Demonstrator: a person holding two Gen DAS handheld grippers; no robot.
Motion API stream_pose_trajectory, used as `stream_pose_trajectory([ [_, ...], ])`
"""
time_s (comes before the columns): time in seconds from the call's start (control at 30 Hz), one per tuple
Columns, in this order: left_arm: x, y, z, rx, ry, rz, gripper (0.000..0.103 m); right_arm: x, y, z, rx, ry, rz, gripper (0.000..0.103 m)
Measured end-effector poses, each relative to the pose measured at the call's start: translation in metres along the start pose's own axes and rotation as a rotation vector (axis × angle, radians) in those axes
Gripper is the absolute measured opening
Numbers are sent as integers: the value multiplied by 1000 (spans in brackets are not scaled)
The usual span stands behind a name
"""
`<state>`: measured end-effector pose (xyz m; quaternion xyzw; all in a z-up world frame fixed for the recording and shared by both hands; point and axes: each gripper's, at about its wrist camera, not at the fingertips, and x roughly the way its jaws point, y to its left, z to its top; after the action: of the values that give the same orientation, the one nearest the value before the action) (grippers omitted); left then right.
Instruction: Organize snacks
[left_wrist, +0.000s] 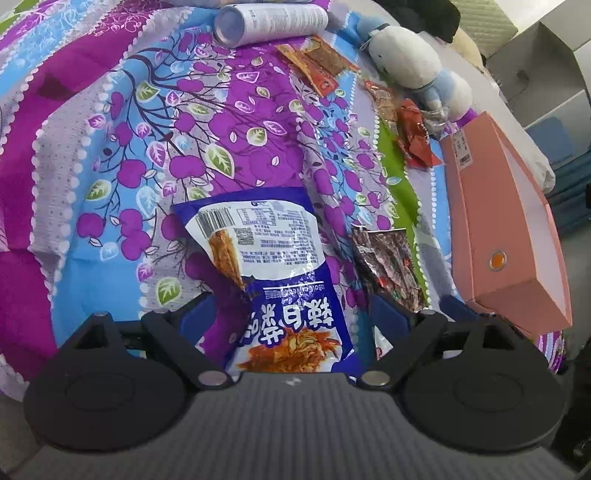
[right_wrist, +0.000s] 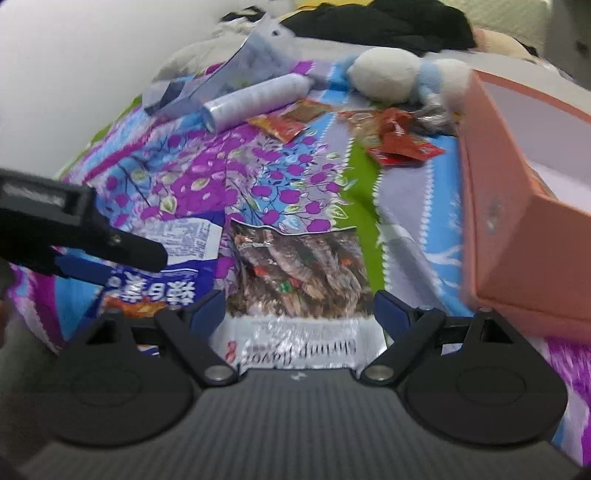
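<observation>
While both grippers hang low over the bed, each has a snack bag lying between its spread fingers, which reads to me as two pickups lined up at once. The left gripper stands wide, pads clear of the blue bag that lies flat on the flowered sheet, label end nearest the camera. The right gripper is just as wide apart around the shrimp bag, and I see neither pad pressing on it, so nothing is held yet. The two bags lie side by side, close together, probably why the hands work so near each other; the left gripper's finger shows at the left edge of the right wrist view. The pink box sits open just to the right, well placed to receive them, I'd guess. Farther up the sheet, small red packets lie loose near a plush toy and a white can, still unsorted.
</observation>
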<state>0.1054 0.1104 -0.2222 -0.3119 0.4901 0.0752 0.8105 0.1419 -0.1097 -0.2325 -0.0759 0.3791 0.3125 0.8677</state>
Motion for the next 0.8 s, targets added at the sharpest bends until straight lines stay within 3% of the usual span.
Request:
stream_pose_trajectory([
  [0.13,6,-6,2,15,5,24,93,25,0,-1,-39,53,1,90],
  [0.2,9,-6,4,14,9,47,93,34,-5,-5,-13,74,-5,103],
  [0.4,13,-7,6,19,6,78,93,34,-5,-18,17,36,-13,103],
  [0.47,14,-7,6,20,4,82,93,32,-2,-19,10,30,-19,98],
  [0.63,13,-11,5,33,-6,99,93,19,13,-20,-28,-9,-29,61],
  [0.8,14,-15,7,36,-8,106,93,9,21,-20,-17,-29,-63,50],
])
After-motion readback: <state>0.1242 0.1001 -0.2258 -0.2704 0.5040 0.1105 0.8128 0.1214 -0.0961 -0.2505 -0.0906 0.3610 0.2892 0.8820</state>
